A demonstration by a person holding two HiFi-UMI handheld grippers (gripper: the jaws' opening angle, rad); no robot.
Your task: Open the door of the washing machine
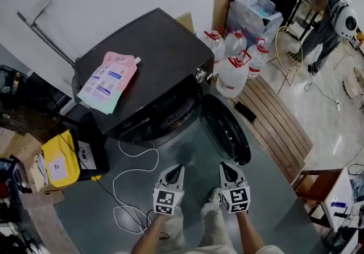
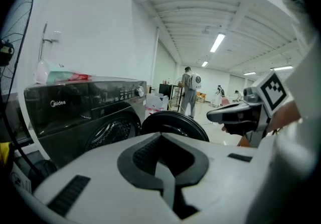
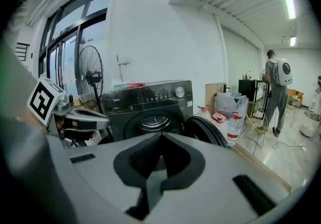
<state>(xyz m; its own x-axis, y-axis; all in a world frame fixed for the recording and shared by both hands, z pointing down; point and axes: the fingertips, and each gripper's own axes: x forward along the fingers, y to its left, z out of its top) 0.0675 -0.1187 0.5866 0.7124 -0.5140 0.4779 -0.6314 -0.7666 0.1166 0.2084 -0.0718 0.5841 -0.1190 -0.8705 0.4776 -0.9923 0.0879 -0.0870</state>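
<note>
The washing machine (image 1: 153, 70) is standing at 11 o'clock, its door (image 1: 224, 127) hanging wide open at its 4 o'clock, the drum (image 3: 149, 122) seemingly empty. The left tongs (image 1: 175, 168) and right tongs (image 1: 226, 167) are hovering at 6 o'clock, both closed on nothing. The job is looking done, so keeping clear of the door matters. Capped jugs (image 1: 233, 70) are standing at 1 o'clock.

The pouch's (image 1: 108, 81) print is left unreadable (too small). Both forearms (image 1: 149, 240) are cut off by the head view's bottom edge.
</note>
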